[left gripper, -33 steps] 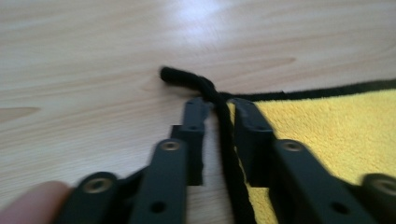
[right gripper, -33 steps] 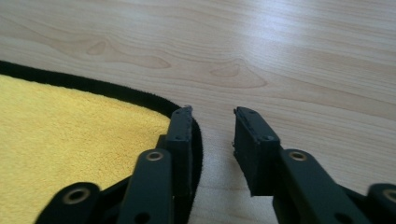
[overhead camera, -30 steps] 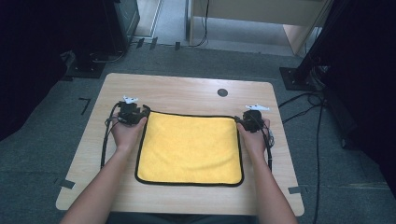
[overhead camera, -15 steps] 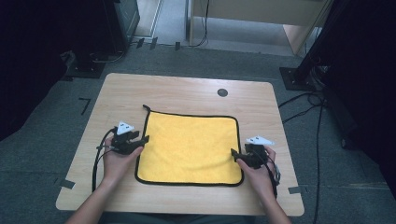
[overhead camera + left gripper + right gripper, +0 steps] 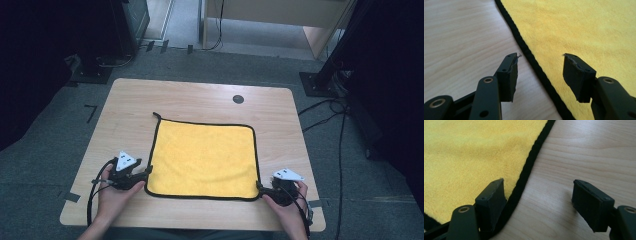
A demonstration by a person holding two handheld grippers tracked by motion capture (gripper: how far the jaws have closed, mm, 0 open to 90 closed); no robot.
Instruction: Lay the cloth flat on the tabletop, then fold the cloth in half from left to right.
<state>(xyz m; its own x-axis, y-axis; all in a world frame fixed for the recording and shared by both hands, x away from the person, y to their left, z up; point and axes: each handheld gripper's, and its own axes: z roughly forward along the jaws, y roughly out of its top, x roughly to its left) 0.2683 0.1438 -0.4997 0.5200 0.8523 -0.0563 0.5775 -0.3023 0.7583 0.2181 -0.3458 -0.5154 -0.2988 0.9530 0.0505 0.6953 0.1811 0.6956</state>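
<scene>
1. Both grippers' jaws had just been opening; the left gripper (image 5: 540, 75) and right gripper (image 5: 539, 205) each straddled the cloth's black hem, pinching nothing
2. The yellow cloth (image 5: 202, 157) lay flat on the table (image 5: 200, 97)
3. It looked soft, light and limp; its near corners seemed best to pinch

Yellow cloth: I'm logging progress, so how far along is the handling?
Done: the yellow cloth lies flat on the table. In hand: left gripper and right gripper, jaws just opening, straddle its black hem at the near corners. Left: gripping them; nothing is held yet.
</scene>
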